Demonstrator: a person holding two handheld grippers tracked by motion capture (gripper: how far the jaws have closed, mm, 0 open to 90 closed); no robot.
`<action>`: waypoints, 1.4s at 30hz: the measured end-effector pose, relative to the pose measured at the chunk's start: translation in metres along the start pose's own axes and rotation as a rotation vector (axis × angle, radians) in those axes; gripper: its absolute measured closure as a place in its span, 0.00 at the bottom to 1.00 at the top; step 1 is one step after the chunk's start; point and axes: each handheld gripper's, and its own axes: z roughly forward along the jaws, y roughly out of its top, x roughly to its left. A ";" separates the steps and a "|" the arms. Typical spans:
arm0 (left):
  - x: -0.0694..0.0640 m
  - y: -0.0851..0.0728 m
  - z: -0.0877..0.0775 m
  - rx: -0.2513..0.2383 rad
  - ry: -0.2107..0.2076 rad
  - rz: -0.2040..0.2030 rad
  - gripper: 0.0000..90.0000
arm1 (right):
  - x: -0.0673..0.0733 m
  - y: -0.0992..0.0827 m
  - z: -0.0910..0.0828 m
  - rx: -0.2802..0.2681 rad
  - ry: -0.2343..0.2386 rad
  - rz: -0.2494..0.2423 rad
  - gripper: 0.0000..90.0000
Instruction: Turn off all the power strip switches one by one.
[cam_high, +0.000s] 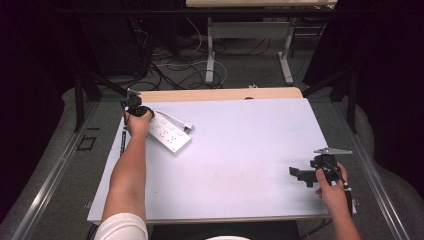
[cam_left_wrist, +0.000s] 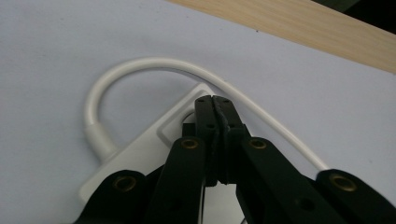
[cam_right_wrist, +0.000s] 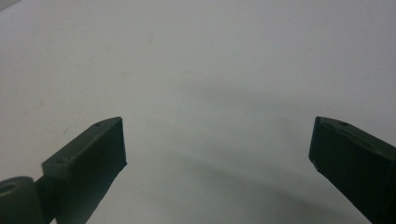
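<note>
High view: table (cam_high: 240, 150) evenly lit, surroundings black at 3 and 9 o'clock. Right gripper view dim, greenish, soft shadow at 6 o'clock; near jaws blurred.

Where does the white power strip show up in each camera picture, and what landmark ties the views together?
High view: the power strip lies at the table's far left, just right of the left gripper.
Left gripper view: its cable end sits low at centre-left, under the shut jaws, with the white cable looping above.
Right gripper view: I can't make it out beyond the open right gripper.
Shared landmark: the pale tabletop.
</note>
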 end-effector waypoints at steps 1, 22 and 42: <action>0.000 0.001 -0.001 0.020 0.004 0.002 1.00 | 0.000 0.000 0.000 0.003 -0.001 0.000 0.04; -0.003 -0.001 -0.002 -0.009 0.014 -0.018 1.00 | 0.000 0.000 -0.002 -0.003 -0.001 0.003 0.04; -0.007 0.000 -0.010 -0.008 -0.010 -0.031 1.00 | 0.000 0.000 -0.003 -0.008 -0.001 0.006 0.04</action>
